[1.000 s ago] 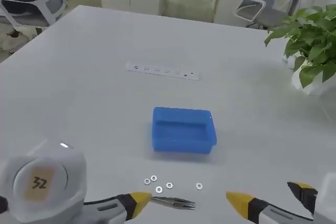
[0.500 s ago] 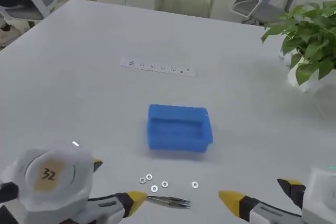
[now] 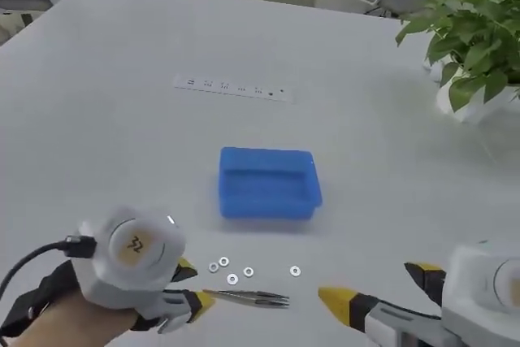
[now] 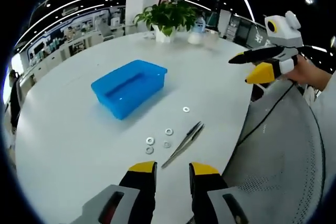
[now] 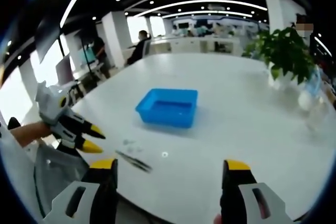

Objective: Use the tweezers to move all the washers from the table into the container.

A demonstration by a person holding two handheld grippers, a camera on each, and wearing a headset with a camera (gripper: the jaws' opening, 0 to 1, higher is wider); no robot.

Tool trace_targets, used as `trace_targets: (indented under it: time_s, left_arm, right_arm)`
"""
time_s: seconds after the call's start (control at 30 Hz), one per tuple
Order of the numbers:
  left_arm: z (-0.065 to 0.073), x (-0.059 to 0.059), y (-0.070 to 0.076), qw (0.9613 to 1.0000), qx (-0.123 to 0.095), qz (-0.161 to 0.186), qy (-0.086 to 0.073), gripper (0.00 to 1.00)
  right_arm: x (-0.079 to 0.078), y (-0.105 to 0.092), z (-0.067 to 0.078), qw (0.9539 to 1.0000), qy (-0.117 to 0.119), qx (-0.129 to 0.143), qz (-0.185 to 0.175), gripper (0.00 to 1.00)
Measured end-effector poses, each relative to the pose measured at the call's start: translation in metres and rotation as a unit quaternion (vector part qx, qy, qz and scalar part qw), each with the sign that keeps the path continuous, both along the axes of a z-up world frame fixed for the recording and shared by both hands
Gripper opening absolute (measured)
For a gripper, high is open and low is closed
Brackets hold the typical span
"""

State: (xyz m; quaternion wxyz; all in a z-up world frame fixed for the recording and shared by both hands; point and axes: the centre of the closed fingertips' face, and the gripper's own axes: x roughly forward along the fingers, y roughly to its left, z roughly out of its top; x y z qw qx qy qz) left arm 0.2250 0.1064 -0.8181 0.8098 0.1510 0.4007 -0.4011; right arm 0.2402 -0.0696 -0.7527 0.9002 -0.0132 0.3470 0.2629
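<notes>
slim metal tweezers (image 3: 248,297), flat ring washers (image 3: 248,271), rectangular blue container (image 3: 268,206)

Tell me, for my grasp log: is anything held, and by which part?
Nothing held: the tweezers lie on the table before the left gripper; right gripper empty.

Left claw (image 3: 193,284) low over the near edge of the table (image 3: 122,144), jaws a narrow gap apart, gripping nothing. Left hand (image 3: 61,318) wrapped under its body. Right claw (image 3: 374,284) toward the near-right corner, jaws spread wide, empty, tips aimed left
</notes>
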Motion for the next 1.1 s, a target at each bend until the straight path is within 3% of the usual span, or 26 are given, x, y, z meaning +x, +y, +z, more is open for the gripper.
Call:
trace_targets:
  time_s: [0.07, 0.13, 0.27, 0.33, 0.37, 0.43, 0.53, 0.6, 0.63, 0.67, 0.7, 0.77, 0.8, 0.9, 1.0, 1.1]
  left_arm:
    - [-0.008, 0.000, -0.002, 0.9997, 0.009, -0.022, 0.006, 0.18]
    - [-0.013, 0.005, -0.002, 0.9995, 0.019, -0.023, 0.002, 0.17]
    - [-0.025, 0.011, -0.009, 0.9992, 0.012, -0.036, 0.013, 0.12]
    - [-0.032, 0.013, -0.007, 0.9980, 0.035, -0.050, 0.016, 0.13]
    - [-0.034, 0.015, -0.008, 0.9974, 0.038, -0.061, 0.008, 0.10]
    - [-0.036, 0.017, -0.010, 0.9972, 0.036, -0.064, 0.011, 0.07]
    - [-0.039, 0.013, -0.011, 0.9956, 0.037, -0.084, 0.020, 0.04]
    - [-0.044, 0.005, -0.013, 0.9904, 0.044, -0.127, 0.029, 0.05]
    - [-0.045, 0.005, -0.013, 0.9900, 0.048, -0.129, 0.029, 0.05]
    - [-0.042, 0.006, -0.016, 0.9886, 0.039, -0.144, 0.016, 0.02]
    - [-0.043, 0.003, -0.014, 0.9874, 0.048, -0.149, 0.025, 0.00]
    - [-0.043, 0.002, -0.017, 0.9851, 0.048, -0.164, 0.014, 0.00]
    - [-0.043, -0.001, -0.016, 0.9838, 0.054, -0.170, 0.016, 0.00]
    - [-0.035, -0.005, -0.022, 0.9841, 0.040, -0.173, 0.016, 0.00]
    - [-0.023, -0.008, -0.028, 0.9845, 0.033, -0.172, 0.013, 0.00]
    - [-0.005, -0.011, -0.034, 0.9859, 0.018, -0.166, 0.005, 0.00]
  right_arm:
    - [0.000, 0.002, 0.000, 1.0000, 0.001, 0.000, 0.001, 0.80]
    - [0.000, 0.003, 0.001, 1.0000, 0.000, 0.002, 0.000, 0.80]
    - [-0.002, 0.006, -0.001, 1.0000, 0.003, 0.002, 0.002, 0.80]
    - [-0.004, 0.007, -0.005, 0.9999, 0.011, -0.001, 0.008, 0.80]
    - [-0.005, 0.007, -0.007, 0.9998, 0.013, -0.004, 0.010, 0.80]
    - [-0.006, 0.007, -0.006, 0.9998, 0.011, -0.008, 0.012, 0.80]
    - [-0.005, 0.007, -0.005, 0.9998, 0.010, -0.006, 0.013, 0.80]
    - [-0.006, 0.009, -0.004, 0.9998, 0.011, -0.003, 0.015, 0.80]
    - [-0.006, 0.010, -0.004, 0.9998, 0.011, -0.004, 0.015, 0.80]
    - [-0.006, 0.012, -0.004, 0.9998, 0.010, -0.006, 0.018, 0.79]
    - [-0.007, 0.013, -0.004, 0.9997, 0.009, -0.006, 0.021, 0.79]
    - [-0.007, 0.017, -0.003, 0.9996, 0.010, -0.004, 0.027, 0.78]
    - [-0.008, 0.022, -0.003, 0.9994, 0.009, -0.001, 0.034, 0.78]
    - [-0.012, 0.038, -0.001, 0.9974, 0.005, 0.001, 0.071, 0.72]
    - [-0.020, 0.054, -0.004, 0.9926, 0.014, -0.006, 0.121, 0.58]
    - [-0.028, 0.072, -0.010, 0.9858, 0.019, -0.014, 0.166, 0.51]
